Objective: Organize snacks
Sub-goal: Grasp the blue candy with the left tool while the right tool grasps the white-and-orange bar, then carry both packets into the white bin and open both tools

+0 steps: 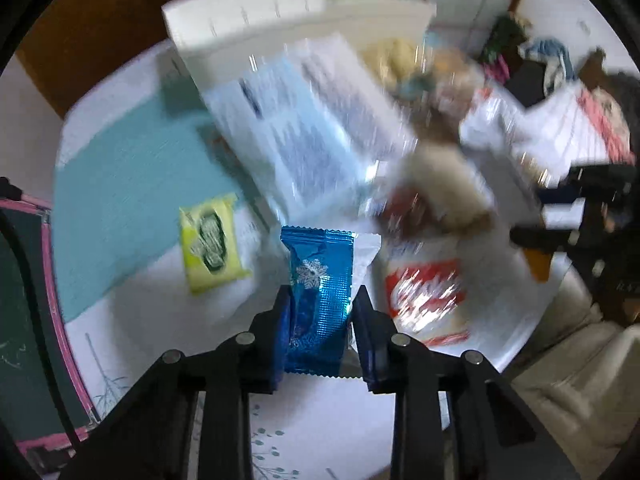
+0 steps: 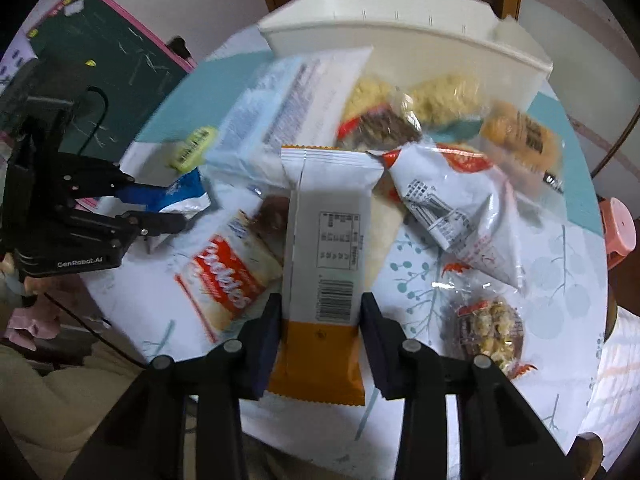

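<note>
My left gripper (image 1: 321, 300) is shut on a blue foil snack packet with a snowflake (image 1: 320, 288), held above the table; it also shows at the left of the right wrist view (image 2: 160, 204). My right gripper (image 2: 320, 304) is shut on a long white and orange snack bar (image 2: 326, 248), held over the snack pile. A white bin (image 2: 400, 36) stands at the table's far side, and shows in the left wrist view (image 1: 256, 20). A large pale blue bag (image 1: 296, 132) leans against it.
Loose snacks lie on the round table (image 2: 560, 320): a yellow-green packet (image 1: 212, 240), a red and white cookie pack (image 2: 232, 276), a white crumpled bag (image 2: 452, 204), noodle packs (image 2: 444, 96), a nut pack (image 2: 492, 328). A green chalkboard (image 2: 108, 56) stands left. A pink stool (image 2: 620, 224) stands right.
</note>
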